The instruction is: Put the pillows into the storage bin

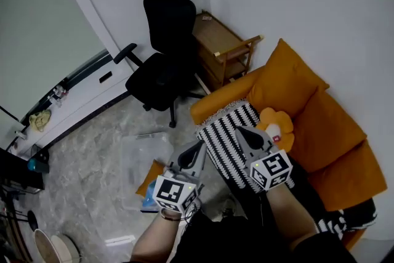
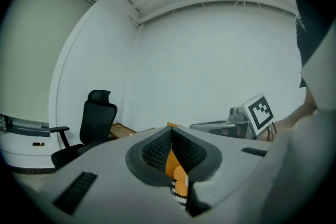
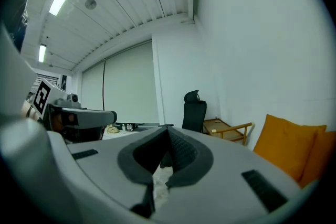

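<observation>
Black-and-white striped pillow [image 1: 225, 143], orange pillows [image 1: 288, 84]

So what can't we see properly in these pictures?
- Head view: the left gripper covers part of the bin and the orange pillow there.
- Head view: the right gripper covers part of the striped pillow.
- Head view: the small things on the far left are too small to name.

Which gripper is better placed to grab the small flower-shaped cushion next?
Right, probably. The right gripper ends beside the flower cushion on the sofa; the left gripper lies across the striped pillow from it, nearer the storage bin. Both are shut.
</observation>
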